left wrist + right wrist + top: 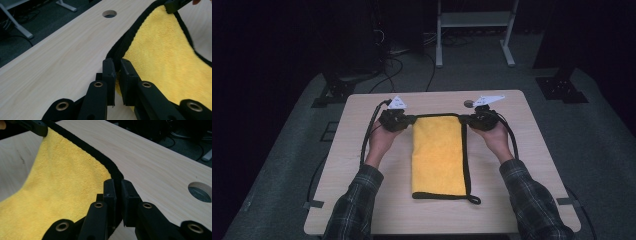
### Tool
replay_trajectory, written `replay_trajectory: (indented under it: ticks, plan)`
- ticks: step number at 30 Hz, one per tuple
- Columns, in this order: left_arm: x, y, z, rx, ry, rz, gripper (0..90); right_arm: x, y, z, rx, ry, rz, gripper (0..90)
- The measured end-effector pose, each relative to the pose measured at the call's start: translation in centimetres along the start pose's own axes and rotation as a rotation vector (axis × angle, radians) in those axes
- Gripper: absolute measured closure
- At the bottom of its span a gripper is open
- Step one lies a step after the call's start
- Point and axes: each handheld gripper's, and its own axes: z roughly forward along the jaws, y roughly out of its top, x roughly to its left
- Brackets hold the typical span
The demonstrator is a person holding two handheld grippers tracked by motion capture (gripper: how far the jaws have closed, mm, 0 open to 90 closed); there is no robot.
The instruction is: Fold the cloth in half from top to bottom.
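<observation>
**Yellow cloth pinched at both far corners**

Folded yellow microfiber cloth (438,156) with black trim, lying lengthwise on the middle of the light wooden table (362,210), black hanging loop (474,199) at the near right corner of the cloth. Left gripper (411,119) at the far left corner of the cloth, jaws narrowed onto the black edge binding, seen pinched between the pads in the left gripper view (117,75). Right gripper (465,119) at the far right corner of the cloth, jaws likewise clamped onto the trim (116,192). Far edge of the cloth raised slightly off the table between the two grippers, the rest flat on the wood. Round cable hole (468,103) in the table just beyond the far right corner of the cloth, close behind the right gripper. Plaid sleeves (357,200) flanking the near half of the cloth, one on each side.
</observation>
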Motion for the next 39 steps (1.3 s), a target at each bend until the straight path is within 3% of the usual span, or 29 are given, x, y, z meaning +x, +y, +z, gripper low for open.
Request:
replay_trajectory:
  ticks: [10,19,28,39]
  plan:
    - [-2.4,-2.0,-1.8,0.007,-0.063,0.019,83.1,2.0,-2.0,-1.7,-0.012,0.068,-0.019,82.6]
    - [-4.8,-4.2,-2.9,-0.001,-0.133,-0.029,83.1,4.2,-4.1,-2.9,0.018,0.112,-0.044,82.5]
    - [-6.8,-6.0,-4.3,0.002,-0.168,-0.028,83.1,6.3,-5.7,-4.1,0.033,0.148,-0.077,82.4]
    - [-9.8,-7.7,-5.7,0.047,-0.209,-0.014,83.1,8.9,-7.3,-5.8,0.066,0.178,-0.116,82.0]
